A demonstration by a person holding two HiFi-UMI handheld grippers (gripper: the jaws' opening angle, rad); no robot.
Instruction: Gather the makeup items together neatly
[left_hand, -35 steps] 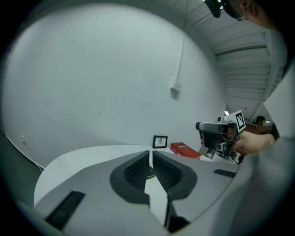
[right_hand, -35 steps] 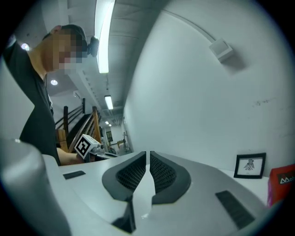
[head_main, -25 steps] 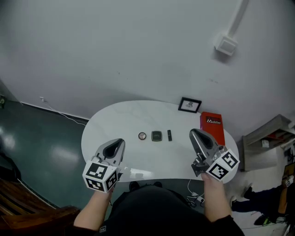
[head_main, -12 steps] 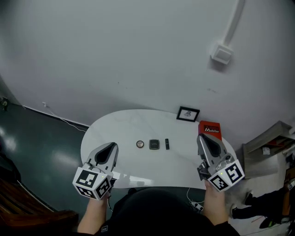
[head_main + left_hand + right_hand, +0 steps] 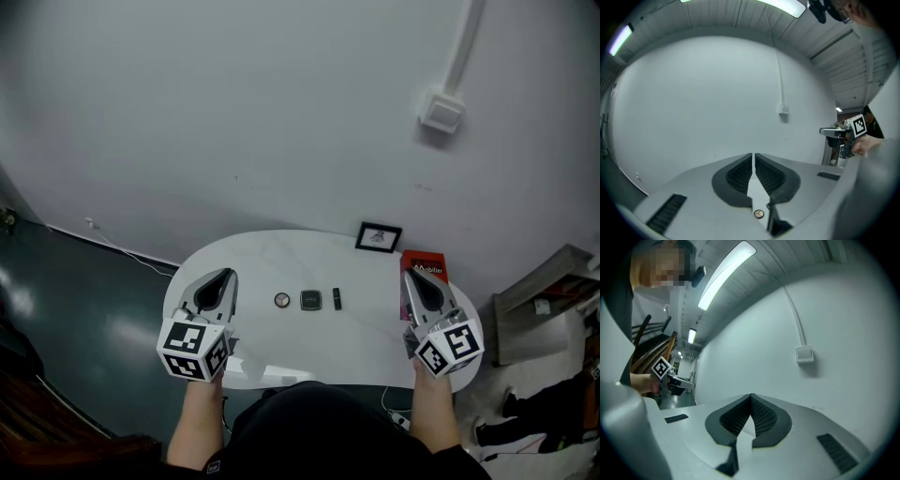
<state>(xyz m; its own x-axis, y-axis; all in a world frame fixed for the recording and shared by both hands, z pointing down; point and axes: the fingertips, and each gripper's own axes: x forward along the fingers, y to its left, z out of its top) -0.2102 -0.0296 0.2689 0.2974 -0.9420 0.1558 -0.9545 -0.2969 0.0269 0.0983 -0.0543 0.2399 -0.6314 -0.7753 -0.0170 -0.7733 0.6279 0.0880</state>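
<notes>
Framed picture [image 5: 378, 237] beside red box [image 5: 424, 268] on table [image 5: 262, 262]

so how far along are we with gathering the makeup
Looks done: the round compact, square compact and small black stick lie in a close, straight row mid-way across the white table. In hand: nothing; the left tool and right tool are shut and empty, out to either side. Left: probably little, perhaps closing the small gaps.

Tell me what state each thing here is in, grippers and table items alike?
Left gripper: shut, empty.
Right gripper: shut, empty.
Round compact: flat on table, untouched.
Square compact: flat, just right of it, not touching.
Black stick: flat, row's right end.
Picture frame: standing at the back edge.
Red box: partly hidden behind right gripper.
</notes>
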